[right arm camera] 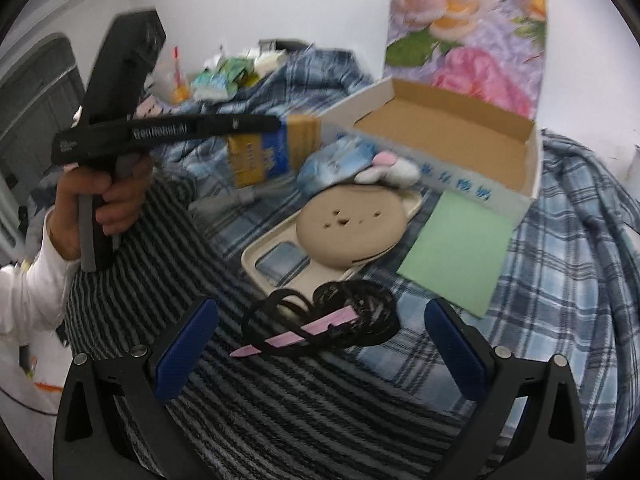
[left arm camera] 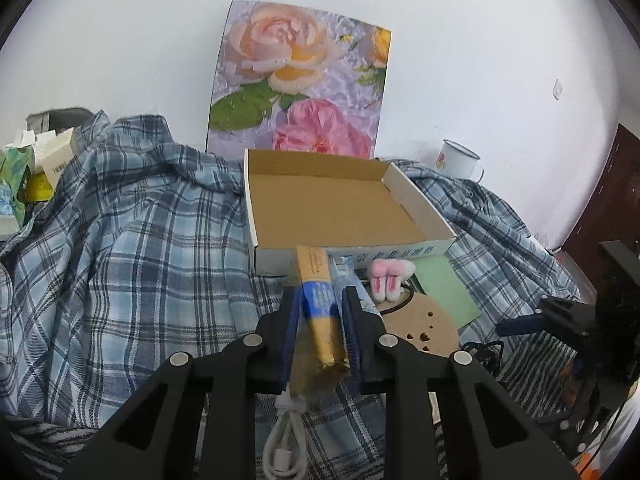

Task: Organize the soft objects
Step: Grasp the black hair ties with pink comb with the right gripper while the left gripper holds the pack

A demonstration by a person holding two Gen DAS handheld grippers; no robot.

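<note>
My left gripper [left arm camera: 319, 300] is shut on a gold and blue soft packet [left arm camera: 320, 300], held above the plaid cloth just in front of the open cardboard box [left arm camera: 336, 208]. The same packet [right arm camera: 272, 152] shows in the right wrist view, held in the air by the left gripper [right arm camera: 280, 124]. A light blue packet [right arm camera: 336, 160] and a pink and white plush toy [right arm camera: 392, 168] lie beside the box [right arm camera: 440, 136]. My right gripper [right arm camera: 320, 344] is open and empty, above a black cable coil [right arm camera: 328, 312] with a pink strip [right arm camera: 296, 334].
A beige tray [right arm camera: 280, 276] with a round perforated disc [right arm camera: 348, 224], and a green sheet [right arm camera: 456, 252] lie near the box. A white cable [left arm camera: 284, 436] lies below the left gripper. A floral board [left arm camera: 300, 80], an enamel mug [left arm camera: 460, 160] and cartons [left arm camera: 36, 168] stand behind.
</note>
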